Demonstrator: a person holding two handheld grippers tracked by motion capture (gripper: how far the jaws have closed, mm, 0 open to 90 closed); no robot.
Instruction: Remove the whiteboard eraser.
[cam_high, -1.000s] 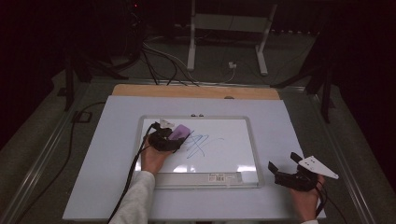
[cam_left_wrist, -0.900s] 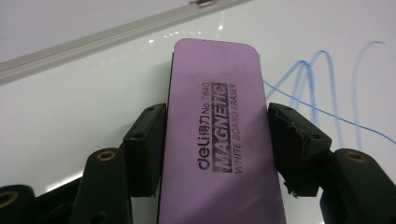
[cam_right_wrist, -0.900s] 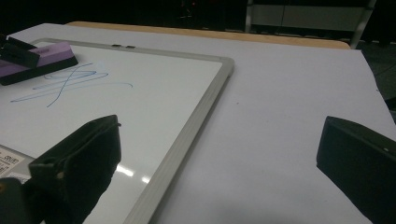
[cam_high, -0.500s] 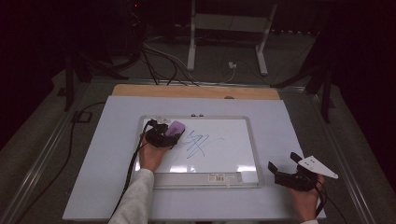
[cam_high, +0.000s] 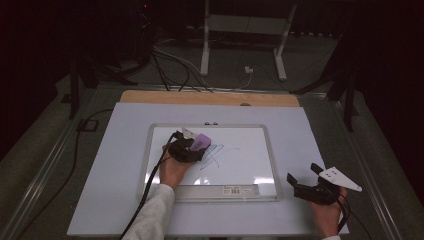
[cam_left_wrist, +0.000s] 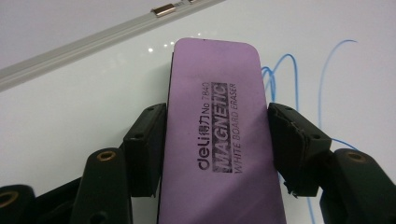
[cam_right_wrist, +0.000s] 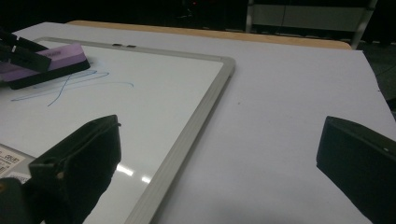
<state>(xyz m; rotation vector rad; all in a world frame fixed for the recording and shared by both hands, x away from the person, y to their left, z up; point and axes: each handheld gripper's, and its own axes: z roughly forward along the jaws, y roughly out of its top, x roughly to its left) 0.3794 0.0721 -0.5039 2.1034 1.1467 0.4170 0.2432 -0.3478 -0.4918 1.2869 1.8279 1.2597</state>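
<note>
Eraser (cam_left_wrist: 215, 135), purple, magnetic whiteboard type, printed top face up; pinched across its width by the left gripper (cam_high: 192, 150), one black jaw pressed on each long side, with roughly the near half of its length between them and the far half projecting beyond the tips. Position: flat on the whiteboard (cam_high: 250, 167), left of centre and toward the far edge, at the left end of the blue marker scribble (cam_high: 216, 156), whose lines run on to the right and nearer side. Long axis: in line with the jaws, pointing away from the person and slightly right across the board; the dark felt underside rests on the white surface as far as can be told. Right gripper (cam_high: 310, 184): jaws spread wide, nothing between them, held over the pale table cover (cam_high: 320, 135) just off the board's near right corner. Risks, as judgement: a shallow side grip could let the eraser twist or slip out under wiping pressure; a tilted stroke would lift one edge and leave streaks of ink; the unpinned board could slide on the cover, since the right gripper is not bracing it.
</note>
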